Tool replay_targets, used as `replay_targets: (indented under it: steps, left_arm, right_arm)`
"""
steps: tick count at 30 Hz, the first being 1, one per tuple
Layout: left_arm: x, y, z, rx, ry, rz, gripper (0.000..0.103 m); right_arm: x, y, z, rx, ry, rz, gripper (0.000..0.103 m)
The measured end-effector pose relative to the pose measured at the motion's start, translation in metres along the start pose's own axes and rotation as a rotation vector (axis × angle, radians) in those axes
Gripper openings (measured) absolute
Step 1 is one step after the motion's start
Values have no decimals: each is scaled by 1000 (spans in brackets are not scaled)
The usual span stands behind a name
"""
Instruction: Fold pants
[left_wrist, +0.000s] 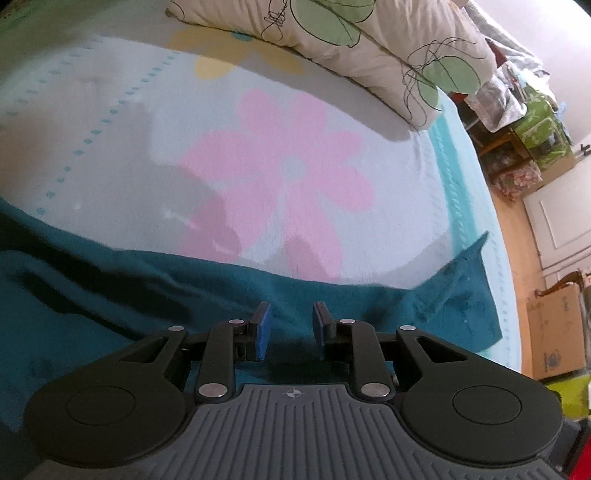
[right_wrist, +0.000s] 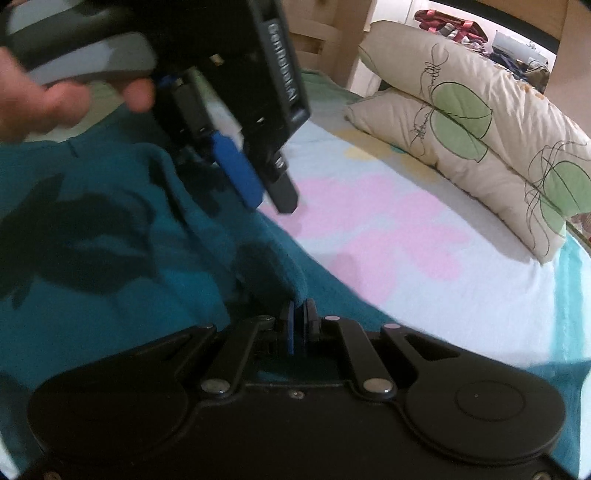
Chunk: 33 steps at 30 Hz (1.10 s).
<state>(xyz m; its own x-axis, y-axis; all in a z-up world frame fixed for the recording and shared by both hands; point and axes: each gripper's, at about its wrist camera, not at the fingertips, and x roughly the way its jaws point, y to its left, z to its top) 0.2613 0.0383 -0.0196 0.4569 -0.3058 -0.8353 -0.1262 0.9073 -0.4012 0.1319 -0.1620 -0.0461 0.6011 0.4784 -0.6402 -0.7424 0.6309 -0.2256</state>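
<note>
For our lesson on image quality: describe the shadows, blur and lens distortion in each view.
Left wrist view: fisheye bends the bed's edge; soft grey shadows fall over the pink flower; the teal pants look smeared. Right wrist view: dark shadows lie on the pants; the left hand-held gripper and the hand are blurred; the pillows curve.

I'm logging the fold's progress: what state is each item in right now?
Teal fabric pants: spread on the bed, rumpled, one edge lifted.
Right gripper: shut on the pants' edge.
Left gripper: open, above the pants.
Two leaf-print pillows: stacked.
</note>
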Motion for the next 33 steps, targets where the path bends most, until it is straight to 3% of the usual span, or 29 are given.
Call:
replay_targets:
  steps: [4, 10, 18, 21, 25, 27, 29, 33]
  left_arm:
    - [-13, -8, -16, 77, -42, 27, 23]
    - [-16, -21, -49, 317, -114, 99, 23]
    - [16, 7, -84, 348, 74, 113, 23]
    - [22, 19, -96, 340, 102, 114, 23]
    - [21, 29, -105, 331, 93, 90, 23]
    - [20, 30, -108, 343, 80, 87, 23]
    - [21, 29, -109, 359, 70, 94, 23]
    - [21, 29, -113, 358, 60, 99, 23]
  right_arm:
    - [-17, 18, -12, -16, 13, 33, 11]
    - [-29, 42, -20, -34, 51, 121, 11]
    - [-21, 40, -25, 16, 109, 157, 12]
    - [-18, 32, -24, 71, 131, 164, 16]
    - [-26, 4, -17, 185, 93, 164, 18]
    - [-33, -20, -15, 307, 48, 134, 29]
    - [-31, -43, -9, 415, 25, 29, 56]
    - [2, -85, 8, 526, 70, -291, 59]
